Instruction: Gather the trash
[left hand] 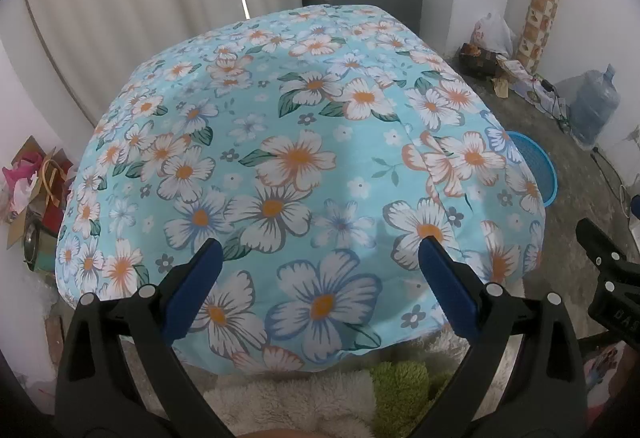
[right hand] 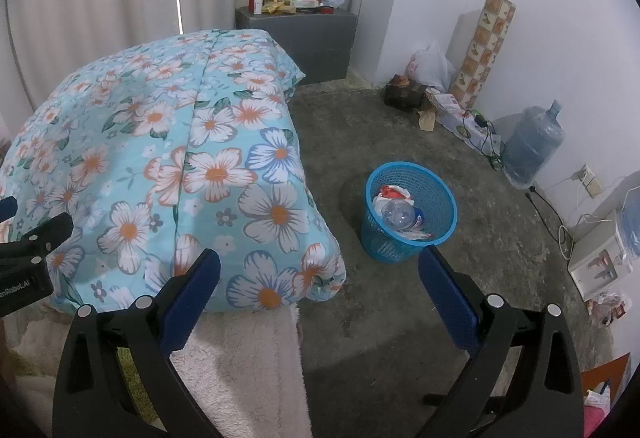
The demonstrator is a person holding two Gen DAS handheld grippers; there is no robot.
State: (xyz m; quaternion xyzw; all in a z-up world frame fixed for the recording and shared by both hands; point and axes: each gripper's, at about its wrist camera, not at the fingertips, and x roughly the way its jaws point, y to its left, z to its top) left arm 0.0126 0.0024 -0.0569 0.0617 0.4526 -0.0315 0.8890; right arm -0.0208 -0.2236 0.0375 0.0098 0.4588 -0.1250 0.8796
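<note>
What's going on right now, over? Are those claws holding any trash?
Left gripper open, jaws empty. Right gripper open, jaws empty. Blue trash basket on floor beside bed, plastic bottle and wrappers inside. Floral quilt bare; path to basket clear.

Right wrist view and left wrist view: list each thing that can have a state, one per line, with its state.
Left tongs: open, empty, over the floral bedspread.
Right tongs: open, empty.
Blue basket: upright on the floor, partly filled.
Clear bottle: lying inside the basket on crumpled trash.
Floral bedspread: spread flat, nothing lying on it.
Water jug: upright by the wall.
</note>
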